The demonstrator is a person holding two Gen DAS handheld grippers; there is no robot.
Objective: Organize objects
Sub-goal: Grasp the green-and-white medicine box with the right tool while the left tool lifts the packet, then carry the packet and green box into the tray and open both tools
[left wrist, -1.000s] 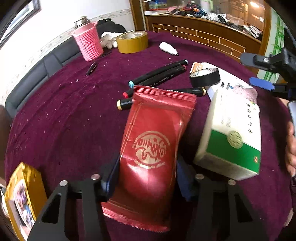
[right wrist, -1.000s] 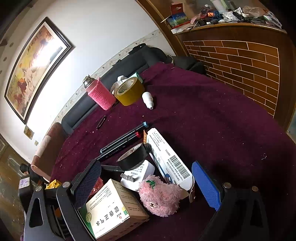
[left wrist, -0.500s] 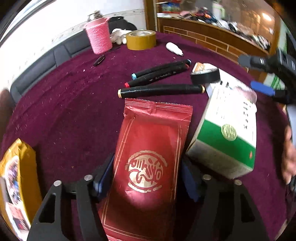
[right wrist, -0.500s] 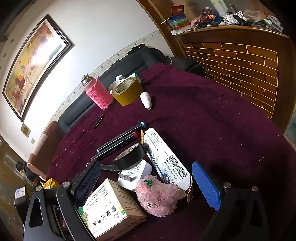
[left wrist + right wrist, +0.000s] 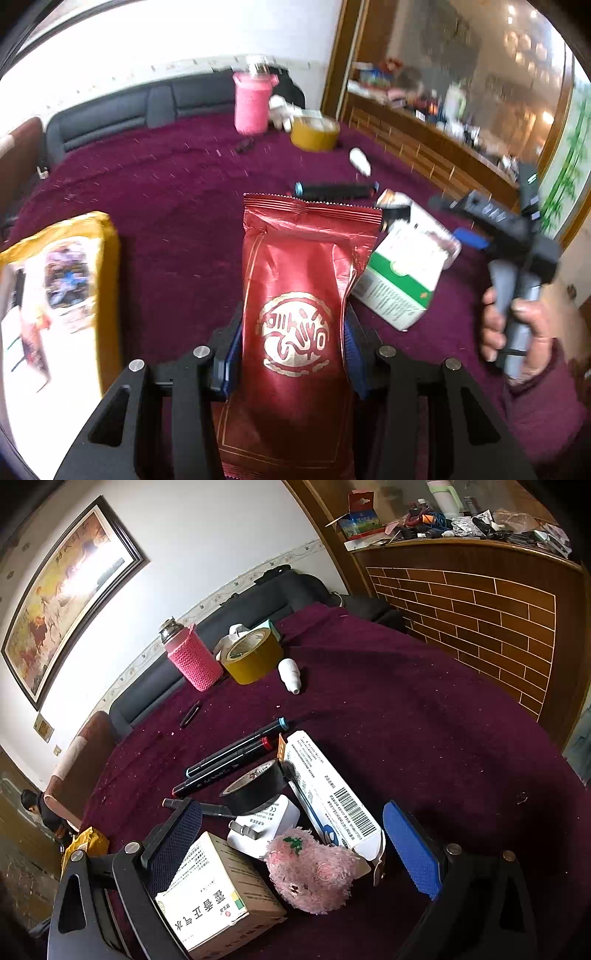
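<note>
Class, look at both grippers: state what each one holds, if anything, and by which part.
The left gripper clamps the shiny red foil packet across its lower middle, pads on both side edges. The right gripper holds nothing.

red foil packet (image 5: 295, 317) | gold emblem | lengthwise, clamped between left tongs (image 5: 291, 354)

You can read four large Chinese characters, 藿香正气, on the green-and-white box (image 5: 210, 897). The long white carton (image 5: 328, 794) carries a barcode; its fine print, like the red pouch's (image 5: 295, 325) gold seal, stays illegible.
</note>
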